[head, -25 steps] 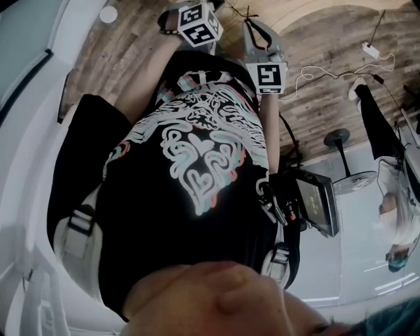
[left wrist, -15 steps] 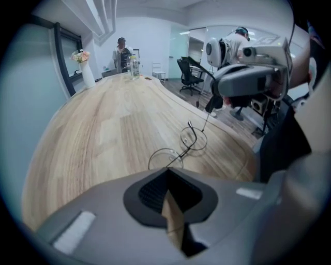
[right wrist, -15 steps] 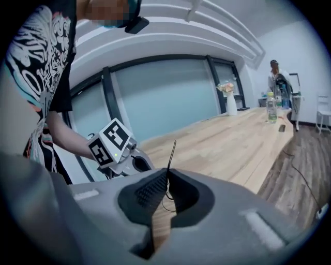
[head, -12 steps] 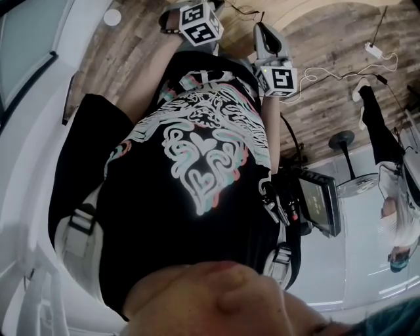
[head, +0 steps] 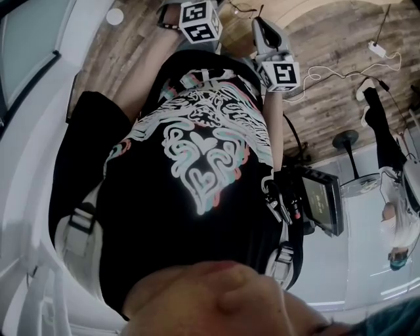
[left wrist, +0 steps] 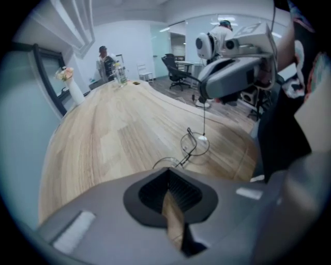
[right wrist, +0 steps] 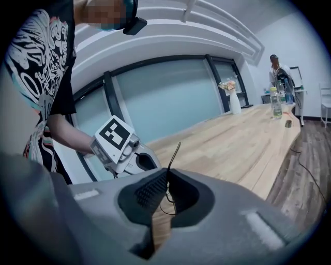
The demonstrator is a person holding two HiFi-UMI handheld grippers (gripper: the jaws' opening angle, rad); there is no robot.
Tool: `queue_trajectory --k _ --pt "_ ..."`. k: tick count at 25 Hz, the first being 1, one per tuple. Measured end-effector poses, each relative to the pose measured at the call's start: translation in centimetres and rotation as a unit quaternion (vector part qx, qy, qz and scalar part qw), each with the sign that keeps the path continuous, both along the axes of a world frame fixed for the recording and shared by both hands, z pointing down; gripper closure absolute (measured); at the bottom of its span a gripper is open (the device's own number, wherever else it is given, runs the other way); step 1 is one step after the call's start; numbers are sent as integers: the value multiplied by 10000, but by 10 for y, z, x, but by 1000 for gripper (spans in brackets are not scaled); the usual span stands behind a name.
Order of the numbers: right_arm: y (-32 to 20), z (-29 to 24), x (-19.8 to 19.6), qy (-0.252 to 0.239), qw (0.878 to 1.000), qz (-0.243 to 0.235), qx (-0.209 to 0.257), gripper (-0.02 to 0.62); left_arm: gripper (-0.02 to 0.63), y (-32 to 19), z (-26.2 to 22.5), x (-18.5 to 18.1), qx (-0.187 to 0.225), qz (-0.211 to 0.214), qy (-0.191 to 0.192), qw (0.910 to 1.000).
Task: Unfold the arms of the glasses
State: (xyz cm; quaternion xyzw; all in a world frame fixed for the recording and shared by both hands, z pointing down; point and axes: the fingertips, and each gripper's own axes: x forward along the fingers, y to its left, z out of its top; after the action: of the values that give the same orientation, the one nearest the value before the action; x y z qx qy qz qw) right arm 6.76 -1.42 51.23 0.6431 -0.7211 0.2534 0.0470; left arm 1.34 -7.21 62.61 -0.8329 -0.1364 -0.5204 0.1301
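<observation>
Thin wire-rimmed glasses (left wrist: 194,145) with round lenses sit low over the wooden table (left wrist: 98,134). One thin dark arm (left wrist: 205,115) stands straight up from them. It runs into the tips of my right gripper (left wrist: 206,96), which is shut on it; in the right gripper view that arm (right wrist: 174,153) pokes up from between the closed jaws of my right gripper (right wrist: 166,175). My left gripper (left wrist: 168,171) has its tips together at the rim of the nearer lens (left wrist: 164,161). In the head view both grippers, left (head: 200,20) and right (head: 274,56), are close together beyond my torso.
A vase of flowers (left wrist: 70,85), bottles (left wrist: 120,72) and a person (left wrist: 106,59) are at the table's far end, with an office chair (left wrist: 173,64) beyond. A screen device (head: 321,203) hangs at my hip. Cables and a power strip (head: 377,49) lie on the floor.
In the head view my right gripper has shifted a little right and turned. The left gripper has moved slightly upward in the frame.
</observation>
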Motion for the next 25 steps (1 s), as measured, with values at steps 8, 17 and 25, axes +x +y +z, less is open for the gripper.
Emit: queue_trajectory --k 8,17,25 --pt "-9 -2 -18 166 9992 -364 -16 586 569 24 -17 1 87 1594 -79 9871" --pt "-11 -2 -24 172 9986 -492 -99 586 569 34 -4 -10 368 2696 -514 9609" --pt "-10 -2 -26 173 9984 -507 -175 586 569 37 -1 -7 545 3128 -670 9459"
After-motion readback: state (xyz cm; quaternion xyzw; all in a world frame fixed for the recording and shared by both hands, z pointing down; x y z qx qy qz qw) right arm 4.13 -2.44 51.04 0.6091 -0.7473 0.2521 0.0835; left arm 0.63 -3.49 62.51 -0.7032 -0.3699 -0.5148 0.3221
